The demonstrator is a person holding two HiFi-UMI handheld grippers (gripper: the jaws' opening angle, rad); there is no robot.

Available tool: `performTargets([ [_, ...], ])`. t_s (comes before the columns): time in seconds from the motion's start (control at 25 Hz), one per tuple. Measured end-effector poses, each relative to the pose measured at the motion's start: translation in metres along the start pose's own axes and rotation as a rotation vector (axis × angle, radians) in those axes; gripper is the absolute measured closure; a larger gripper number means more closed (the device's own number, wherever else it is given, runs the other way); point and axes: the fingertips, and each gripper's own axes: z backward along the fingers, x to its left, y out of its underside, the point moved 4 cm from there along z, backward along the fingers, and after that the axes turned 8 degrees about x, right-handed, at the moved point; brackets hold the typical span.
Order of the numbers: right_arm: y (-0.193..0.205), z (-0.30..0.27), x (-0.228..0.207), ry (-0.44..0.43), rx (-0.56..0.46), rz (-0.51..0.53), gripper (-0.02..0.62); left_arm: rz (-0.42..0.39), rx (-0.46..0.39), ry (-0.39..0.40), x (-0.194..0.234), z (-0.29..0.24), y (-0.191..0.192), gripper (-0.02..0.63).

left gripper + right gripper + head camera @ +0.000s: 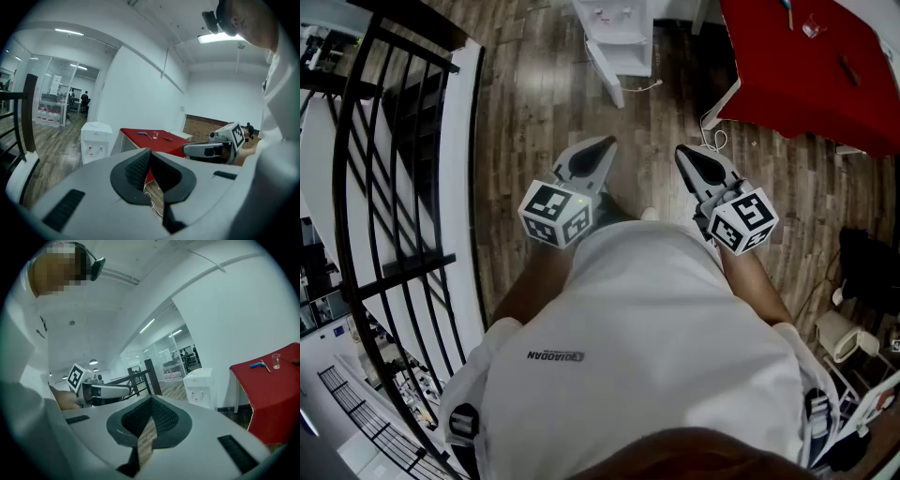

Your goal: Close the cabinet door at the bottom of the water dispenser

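Head view looked steeply down on the white water dispenser, which stood on the wooden floor well ahead of both grippers, near the red desk. The frame's top edge cut it off, and its cabinet door stood swung out from the base. The left gripper and right gripper each had their fingers pressed together on nothing. A dark print on the person's white shirt was too small to read.

Left gripper view showed the dispenser's front and its taps, but the gripper's own body hid the lower part and the door.

Right gripper view likewise hid the dispenser's foot, and no writing on it could be read.
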Motion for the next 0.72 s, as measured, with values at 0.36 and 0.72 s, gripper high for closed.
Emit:
performTargets([
  [0.36, -0.001, 0.003, -0.002, 0.009, 0.005, -0.001, 0.585, -0.009, -0.004, -0.001, -0.004, 0.002, -0.006, 0.611],
  [0.72, -0.010, 0.003, 0.002, -0.019, -0.050, -0.005, 0.584, -0.009, -0.002, 0.004, -0.005, 0.001, -0.006, 0.611],
])
